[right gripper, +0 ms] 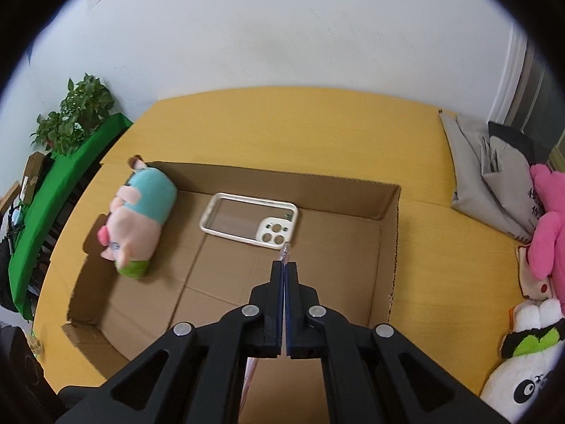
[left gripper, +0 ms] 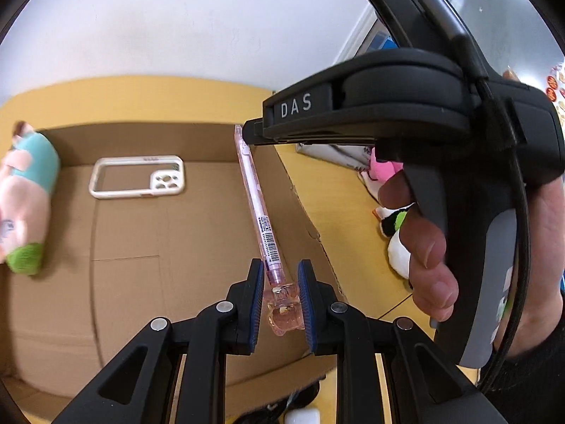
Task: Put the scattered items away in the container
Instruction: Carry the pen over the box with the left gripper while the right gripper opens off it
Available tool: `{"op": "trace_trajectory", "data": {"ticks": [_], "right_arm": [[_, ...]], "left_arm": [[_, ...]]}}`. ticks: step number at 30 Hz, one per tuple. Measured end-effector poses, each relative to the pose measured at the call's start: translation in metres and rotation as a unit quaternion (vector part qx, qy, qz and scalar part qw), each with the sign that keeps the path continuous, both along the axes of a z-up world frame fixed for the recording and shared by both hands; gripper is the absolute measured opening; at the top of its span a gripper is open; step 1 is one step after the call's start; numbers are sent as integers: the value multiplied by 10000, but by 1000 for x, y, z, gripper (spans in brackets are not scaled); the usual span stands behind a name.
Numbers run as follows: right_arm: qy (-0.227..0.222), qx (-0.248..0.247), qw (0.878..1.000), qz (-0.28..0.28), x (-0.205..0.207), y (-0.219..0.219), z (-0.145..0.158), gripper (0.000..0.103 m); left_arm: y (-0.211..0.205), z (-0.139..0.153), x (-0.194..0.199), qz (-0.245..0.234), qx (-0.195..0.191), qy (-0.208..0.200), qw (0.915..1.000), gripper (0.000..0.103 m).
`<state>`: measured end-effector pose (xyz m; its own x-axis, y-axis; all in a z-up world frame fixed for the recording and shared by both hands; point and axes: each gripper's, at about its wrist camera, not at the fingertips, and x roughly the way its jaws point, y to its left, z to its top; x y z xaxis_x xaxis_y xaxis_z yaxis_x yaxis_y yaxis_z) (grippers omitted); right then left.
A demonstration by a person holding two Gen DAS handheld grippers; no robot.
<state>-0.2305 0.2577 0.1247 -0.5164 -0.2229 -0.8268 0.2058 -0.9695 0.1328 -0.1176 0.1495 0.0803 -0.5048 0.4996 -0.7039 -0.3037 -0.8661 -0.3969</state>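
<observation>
A pink transparent pen hangs over the open cardboard box. My right gripper is shut on the pen's tip, and in the right wrist view the tip pokes out past the shut fingers. My left gripper is open, its blue pads on either side of the pen's bear-shaped end. Inside the box lie a clear phone case and a plush pig; both also show in the left wrist view, the case and the pig.
The box sits on a yellow table. To its right lie a pink plush, a white panda plush and grey bags. A green bench and a potted plant stand at the left. A small white object lies below my left gripper.
</observation>
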Motion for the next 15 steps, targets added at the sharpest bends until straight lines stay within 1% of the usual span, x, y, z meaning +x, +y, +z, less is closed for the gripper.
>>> {"op": "trace_trajectory", "data": {"ticks": [4,8,10,13,14,15], "right_arm": [[-165,5,9998,-66,-11,16,-22,0],[-255,-86,9996,-88,-13,30,-35,0],[-315,-170,9993,-60,-11,34,-39,0],[-560,-506,9969,225,-3,32,-45,3],[-641,-521,9961,295,-1,29,-46,5],[-715,-533,9952,413,1,24,-48,9]], "left_arm": [[9,-19,-14,-26,28,-188,9998,20],[15,-24,-16,-87,26,-184,9998,20],[12,-25,-12,-118,113,-186,9997,20],[8,-24,-3,-154,147,-134,9997,20],[6,-23,0,-157,142,-109,9997,20],[4,-22,3,-119,89,-72,9999,20]]}}
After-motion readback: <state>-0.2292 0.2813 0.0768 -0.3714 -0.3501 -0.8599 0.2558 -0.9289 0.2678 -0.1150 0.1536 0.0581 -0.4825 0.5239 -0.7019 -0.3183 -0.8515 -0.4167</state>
